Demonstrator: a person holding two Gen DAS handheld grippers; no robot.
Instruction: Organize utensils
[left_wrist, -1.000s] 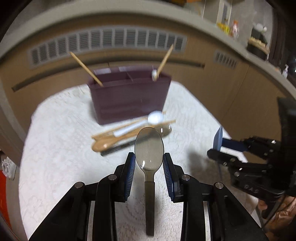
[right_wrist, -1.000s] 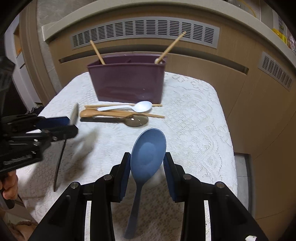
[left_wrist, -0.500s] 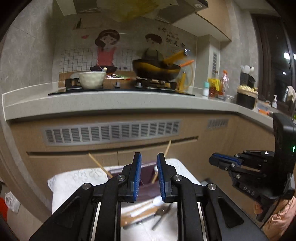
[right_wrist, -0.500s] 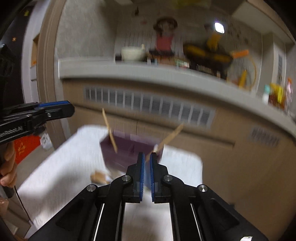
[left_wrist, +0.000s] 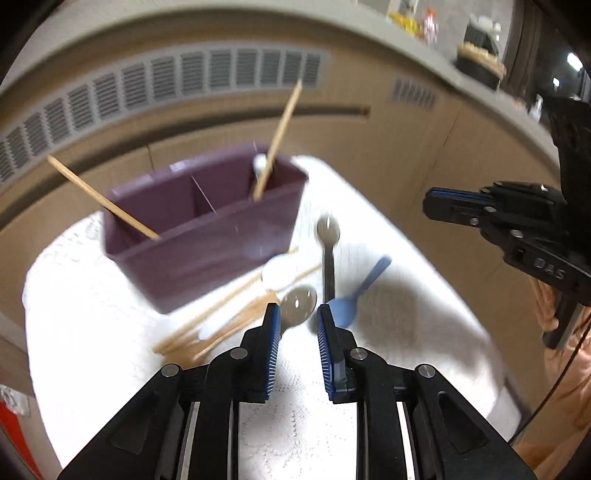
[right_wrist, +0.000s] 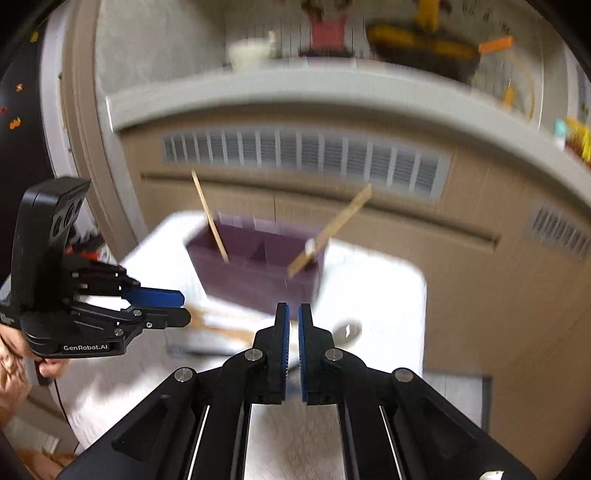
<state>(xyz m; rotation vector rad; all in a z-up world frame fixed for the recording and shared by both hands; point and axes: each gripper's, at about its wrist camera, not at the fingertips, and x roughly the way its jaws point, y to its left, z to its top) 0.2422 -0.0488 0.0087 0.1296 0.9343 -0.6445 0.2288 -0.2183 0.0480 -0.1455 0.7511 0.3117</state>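
Since a second ago both spoons have left the tongs: the left gripper (left_wrist: 297, 325), jaws apart and empty, hovers above the pile, the right gripper (right_wrist: 291, 325) nearly closed on nothing, blue spoon (left_wrist: 356, 295) at two o'clock, purple organizer (left_wrist: 207, 229) at eleven, sorting unfinished.

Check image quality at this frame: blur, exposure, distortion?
Left wrist: motion blur on the purple organizer and loose utensils, white tablecloth blown out, fisheye bends the counter edge. Right wrist: heavier smear everywhere; only the right gripper stays sharp.
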